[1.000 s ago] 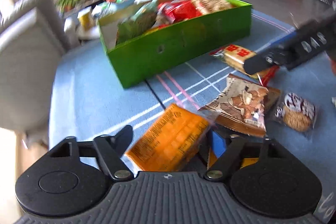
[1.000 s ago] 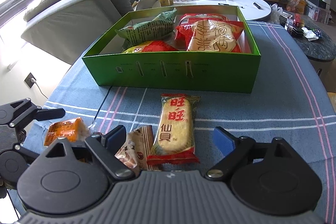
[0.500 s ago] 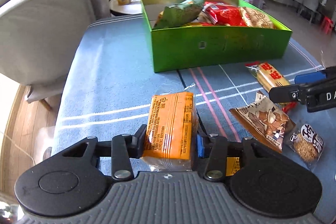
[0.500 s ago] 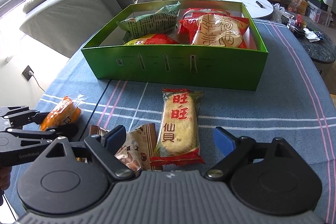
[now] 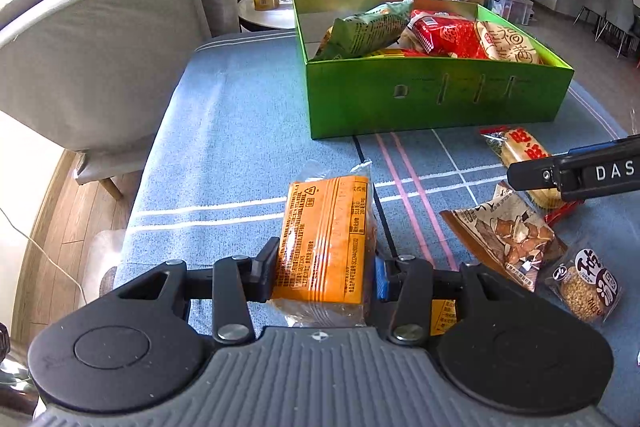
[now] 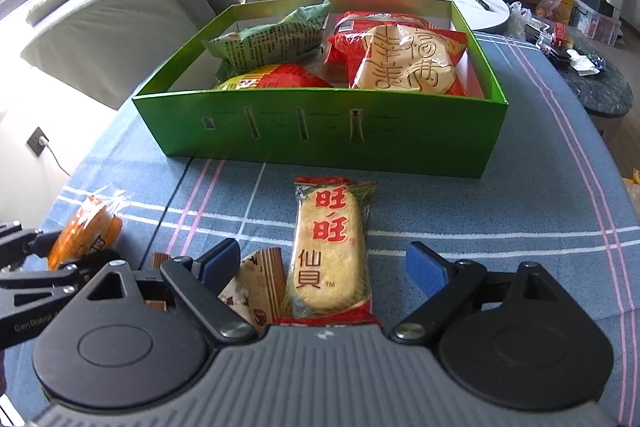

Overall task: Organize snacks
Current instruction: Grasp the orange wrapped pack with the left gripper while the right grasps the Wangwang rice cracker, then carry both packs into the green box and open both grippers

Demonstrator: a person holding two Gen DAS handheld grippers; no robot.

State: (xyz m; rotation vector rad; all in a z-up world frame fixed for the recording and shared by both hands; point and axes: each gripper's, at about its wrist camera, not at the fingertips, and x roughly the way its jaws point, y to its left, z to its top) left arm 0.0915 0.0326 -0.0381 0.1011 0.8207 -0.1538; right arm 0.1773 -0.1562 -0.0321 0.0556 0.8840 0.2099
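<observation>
On the blue tablecloth (image 5: 224, 147), the left gripper (image 5: 324, 267) clamps an orange packet (image 5: 326, 243), the right gripper (image 6: 320, 267) gapes around a rice cracker (image 6: 330, 247), two packets lie loose, and several already fill the green box (image 6: 320, 131) at twelve o'clock.

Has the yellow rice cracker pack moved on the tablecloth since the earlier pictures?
No. The rice cracker pack lies in the same place below the green box, its top end just beyond the same white stripe.
</observation>
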